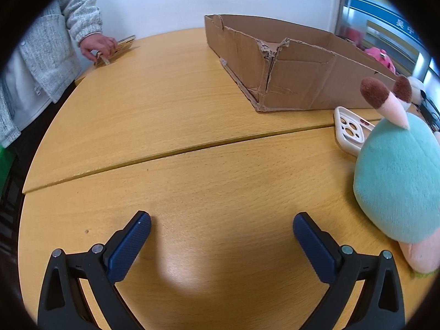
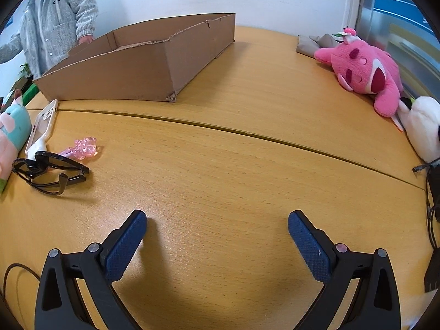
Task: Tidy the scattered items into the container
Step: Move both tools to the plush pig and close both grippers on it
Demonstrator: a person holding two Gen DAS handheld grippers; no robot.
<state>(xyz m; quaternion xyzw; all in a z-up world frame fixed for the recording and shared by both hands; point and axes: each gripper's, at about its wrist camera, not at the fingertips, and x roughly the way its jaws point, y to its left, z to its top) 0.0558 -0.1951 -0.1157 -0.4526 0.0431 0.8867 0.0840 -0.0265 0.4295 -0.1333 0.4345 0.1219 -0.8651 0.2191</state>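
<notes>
A torn cardboard box [image 1: 288, 63] [image 2: 132, 68] stands open at the back of the wooden table. A teal and pink plush [image 1: 398, 176] [image 2: 13, 134] sits just right of my left gripper [image 1: 221, 221], which is open and holds nothing. A white phone case [image 1: 348, 130] [image 2: 41, 128] lies behind the plush. In the right wrist view, black sunglasses [image 2: 52, 173] and a pink clear toy [image 2: 84, 147] lie to the left. A pink plush [image 2: 365, 74] and a white plush [image 2: 423, 126] rest at the right. My right gripper [image 2: 217, 220] is open over bare wood.
A person in a grey cardigan [image 1: 49, 49] [image 2: 55, 24] stands at the far left, one hand [image 1: 96, 46] on a phone at the table edge. Grey cloth [image 2: 316, 42] lies behind the pink plush. Black cables [image 2: 431, 192] run along the right edge. A seam [image 2: 247, 134] splits the tabletop.
</notes>
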